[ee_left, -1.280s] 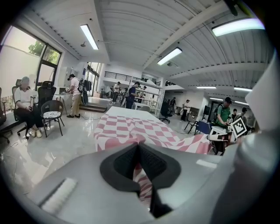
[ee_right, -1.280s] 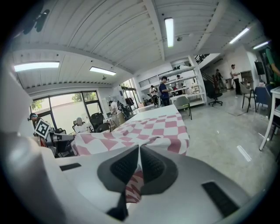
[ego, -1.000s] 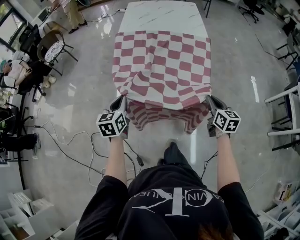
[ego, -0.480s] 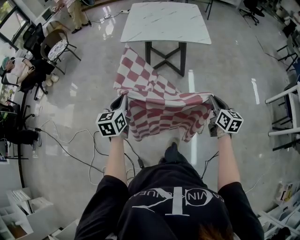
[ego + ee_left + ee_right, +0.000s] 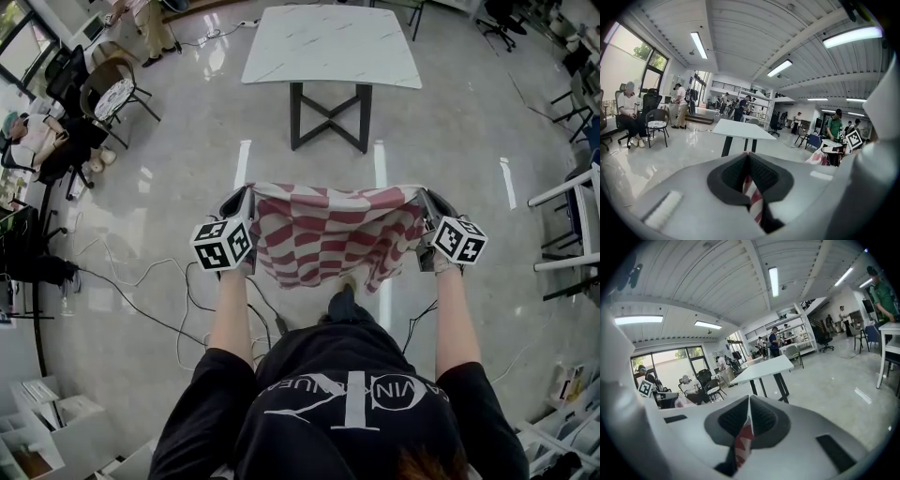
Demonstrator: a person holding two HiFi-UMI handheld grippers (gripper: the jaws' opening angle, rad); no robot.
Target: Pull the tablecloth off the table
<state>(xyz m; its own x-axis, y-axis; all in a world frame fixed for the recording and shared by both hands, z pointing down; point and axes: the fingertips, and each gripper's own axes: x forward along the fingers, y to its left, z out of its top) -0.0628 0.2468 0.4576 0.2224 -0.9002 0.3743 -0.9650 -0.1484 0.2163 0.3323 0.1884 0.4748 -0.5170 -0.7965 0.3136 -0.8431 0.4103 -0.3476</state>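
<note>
Left gripper point(image 5: 247, 193) is pinching the left top corner of the red-and-white checked tablecloth point(image 5: 328, 234). Its pads point(image 5: 765, 175) are pressing together on a thin fold of cloth that is running down between them. Right gripper point(image 5: 421, 195) is doing the same at the right top corner, its pads point(image 5: 764, 420) clamping a narrow strip of the checked fabric.

The tablecloth is hanging in the air between the two pairs of fingers. Its top edge is stretching roughly straight from one pinch to the other. The rest is drooping below the fingertips in loose folds, with the lower hem dangling just ahead of the person's shoe point(image 5: 343, 302). Cannot tell if the hem is touching the floor point(image 5: 469, 141).

The table point(image 5: 333, 42), with a white marbled top on a dark cross-braced base, is standing well beyond the fingertips, straight ahead of both grippers. The cloth is touching it nowhere, and a stretch of shiny floor is showing between them.

Both grippers are pointing forward and slightly down, level with each other. The left marker cube point(image 5: 225, 246) and right marker cube point(image 5: 458, 240) are sitting behind the fingers, toward the person's bare forearms.

Off to the left of the left fingers, cables point(image 5: 141, 281) are trailing over the floor. Farther out that way, a round-seated chair point(image 5: 108, 94) is standing.
</note>
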